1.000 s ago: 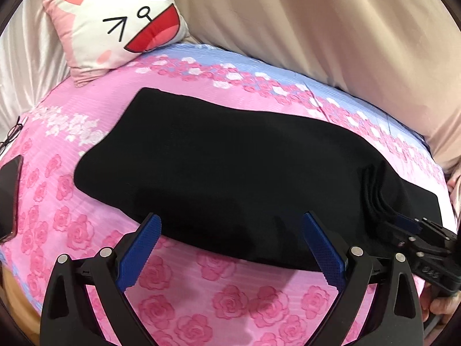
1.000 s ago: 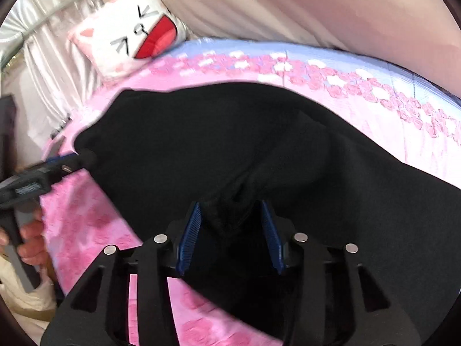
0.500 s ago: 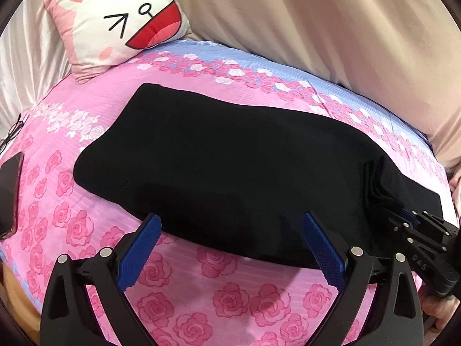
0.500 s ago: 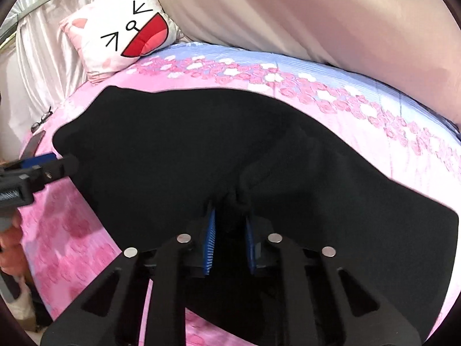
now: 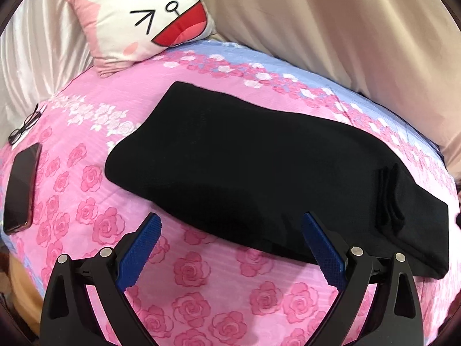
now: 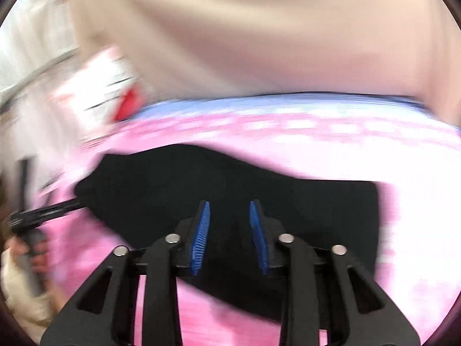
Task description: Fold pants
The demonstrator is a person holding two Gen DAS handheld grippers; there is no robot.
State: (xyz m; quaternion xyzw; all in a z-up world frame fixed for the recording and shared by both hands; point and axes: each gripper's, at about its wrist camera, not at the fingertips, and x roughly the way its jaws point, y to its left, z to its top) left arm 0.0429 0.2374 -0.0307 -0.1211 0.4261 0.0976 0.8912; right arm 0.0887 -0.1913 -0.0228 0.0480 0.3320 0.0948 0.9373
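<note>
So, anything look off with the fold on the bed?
Mostly tidy: the black pants lie flat, but a small bunch of wrinkles sits near their right end. Both the left gripper and right gripper are open, holding nothing.

Place: someone's bedroom at home, pretty clearly

Bed (image 5: 201, 274): fills most of the left wrist view, covered in a pink sheet printed with roses, with a blue band along the far edge

Cushion (image 5: 144, 20): cartoon cat face, pink ears, big red laughing mouth, propped at the head of the bed (very much a personal touch)

Backdrop: beige curtain (image 5: 331, 20) hanging in folds behind the bed, shiny white fabric off to the left

Personal stuff: phone (image 5: 21, 184) lying flat near the bed's left edge, pair of glasses (image 5: 26, 124) just beyond it

Laundry: black pants (image 5: 259, 167) laid out on the sheet
</note>
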